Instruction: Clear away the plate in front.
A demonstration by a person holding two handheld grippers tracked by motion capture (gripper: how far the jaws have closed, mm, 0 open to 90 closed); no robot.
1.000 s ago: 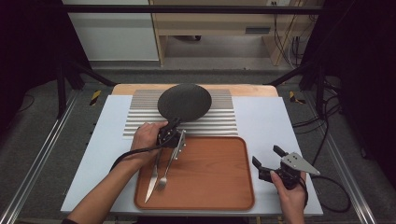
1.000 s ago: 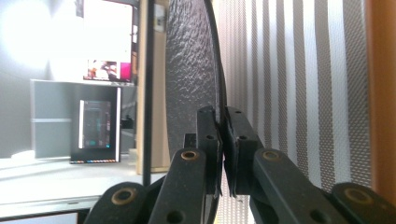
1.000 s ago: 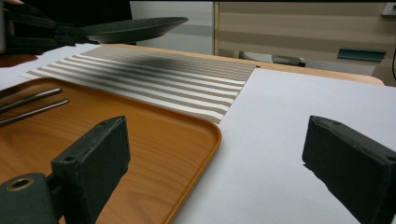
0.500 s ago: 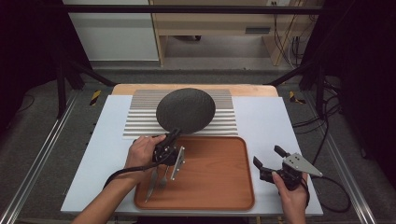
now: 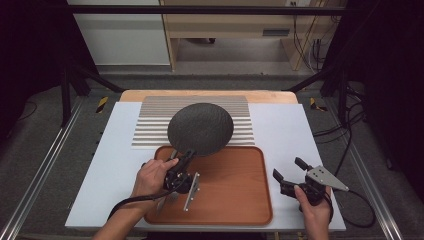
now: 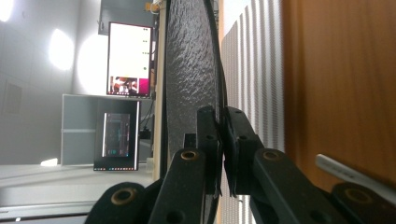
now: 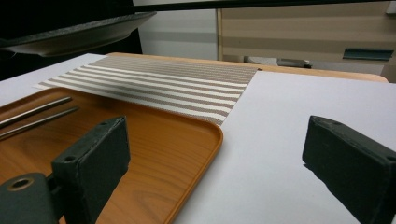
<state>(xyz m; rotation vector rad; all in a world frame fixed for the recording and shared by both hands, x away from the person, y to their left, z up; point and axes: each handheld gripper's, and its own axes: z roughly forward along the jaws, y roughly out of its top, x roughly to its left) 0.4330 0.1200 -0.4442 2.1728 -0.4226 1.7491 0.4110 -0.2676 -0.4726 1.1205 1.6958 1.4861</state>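
Observation:
A dark grey textured plate (image 5: 200,127) hangs above the far edge of the wooden tray (image 5: 240,187), partly over the striped placemat (image 5: 150,132). My left gripper (image 5: 187,155) is shut on the plate's near rim. In the left gripper view both pads clamp the rim of the plate (image 6: 189,70). Cutlery (image 5: 191,191) lies on the tray's left part, seen as two metal handles (image 7: 37,114) in the right gripper view. My right gripper (image 5: 290,170) stands open over the white mat to the right of the tray, jaws wide apart (image 7: 215,163) with nothing between them.
The white mat (image 5: 295,130) covers most of the tabletop, and a strip of wooden table edge (image 5: 210,93) shows at the far side. Metal rails run along both sides. A cable (image 5: 360,210) trails from the right gripper.
My left gripper has carried the plate toward me, from over the placemat to the tray's far edge. The right gripper has stayed where it was.

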